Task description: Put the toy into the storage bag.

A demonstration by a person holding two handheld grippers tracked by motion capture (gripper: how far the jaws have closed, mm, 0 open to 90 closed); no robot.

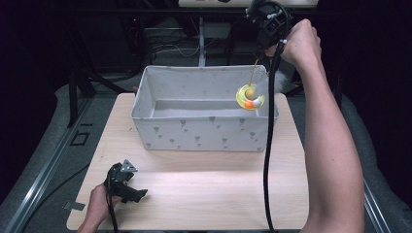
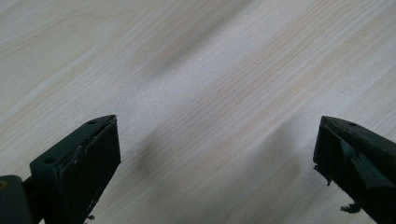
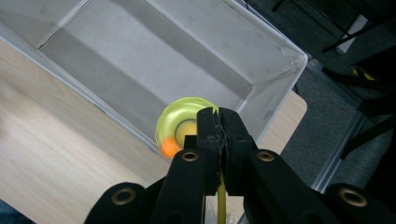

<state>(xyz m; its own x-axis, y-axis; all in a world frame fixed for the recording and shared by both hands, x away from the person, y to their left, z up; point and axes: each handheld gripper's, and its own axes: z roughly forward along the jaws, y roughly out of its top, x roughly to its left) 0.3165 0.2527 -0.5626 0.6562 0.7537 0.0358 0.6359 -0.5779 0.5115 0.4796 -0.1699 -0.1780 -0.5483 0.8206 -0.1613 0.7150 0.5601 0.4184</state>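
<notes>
The right claw (image 1: 260, 57) is pinching a yellow string (image 1: 253, 72) fully closed, dangling a yellow ring toy (image 1: 250, 96) over the fabric box (image 1: 204, 133). The left claw (image 2: 217, 154) is resting wide open and empty on the tabletop (image 1: 204, 189).

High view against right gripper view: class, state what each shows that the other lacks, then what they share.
High view alone: the whole wooden table, the left gripper resting on it near the front edge, and the person's right forearm reaching over the bin.

Right gripper view alone: the right gripper seen close, jaws pinched on a thin yellow string.

Both: the grey fabric bin and the yellow ring toy with an orange spot, dangling by the bin's right end.
</notes>
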